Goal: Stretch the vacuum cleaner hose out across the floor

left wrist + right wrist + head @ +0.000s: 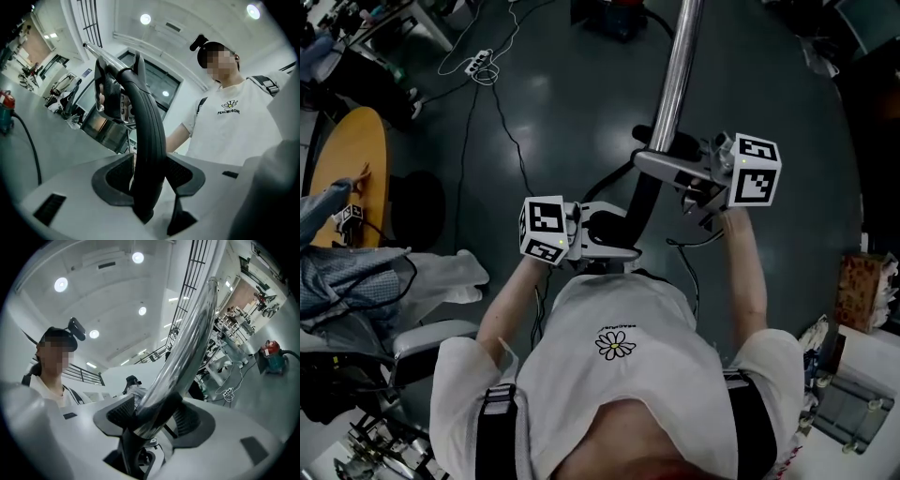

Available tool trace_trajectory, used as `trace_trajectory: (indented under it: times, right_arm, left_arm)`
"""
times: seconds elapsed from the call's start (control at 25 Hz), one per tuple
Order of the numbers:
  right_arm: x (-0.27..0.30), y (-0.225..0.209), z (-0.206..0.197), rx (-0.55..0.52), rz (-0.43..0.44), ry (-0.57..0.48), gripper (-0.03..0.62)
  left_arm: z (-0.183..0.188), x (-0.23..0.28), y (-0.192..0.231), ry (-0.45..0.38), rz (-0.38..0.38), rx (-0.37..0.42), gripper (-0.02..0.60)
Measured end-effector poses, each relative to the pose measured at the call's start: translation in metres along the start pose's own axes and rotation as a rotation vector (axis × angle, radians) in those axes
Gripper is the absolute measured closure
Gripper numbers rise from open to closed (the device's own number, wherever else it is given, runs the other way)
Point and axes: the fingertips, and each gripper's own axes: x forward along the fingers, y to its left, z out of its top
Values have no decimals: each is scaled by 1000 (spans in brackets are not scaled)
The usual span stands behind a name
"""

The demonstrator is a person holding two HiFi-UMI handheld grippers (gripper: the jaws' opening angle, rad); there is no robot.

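Dark glossy floor [534,94] of a large workroom, seen from above, with a round wooden table [352,159] at the left edge and a white power strip [478,63] on its cord further off. The hose's rigid end is held in the air in front of the person's chest, between the two grippers. Left gripper [149,178]: jaws closed on the black curved handle [147,122], which rises straight up between the ribbed pads [117,173], both pressing its flanks. Right gripper [152,420]: jaws stand wide, with the chrome wand [192,333] passing up between them. Its dark collar sits against the left-hand pad, and a thin gap appears to remain at the other pad [187,420], though the wide-angle view makes this uncertain. In the head view the wand runs from the right gripper away from the person to the top edge, and the handle bends back from the wand's near end to the left gripper. A red-and-teal vacuum cleaner body [272,356] stands well apart on the floor
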Motion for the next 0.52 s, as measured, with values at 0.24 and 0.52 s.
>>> trace_trajectory:
  times: [0.24,0.52]
  right_arm:
    - [-15,16,-8,-22,8,24,350]
    - [-18,26,-11,-40,8,31,350]
  left_arm:
    - [-7,25,-11,7,-38,-12,400]
    - [-8,30,-18,3,-27,-4,400]
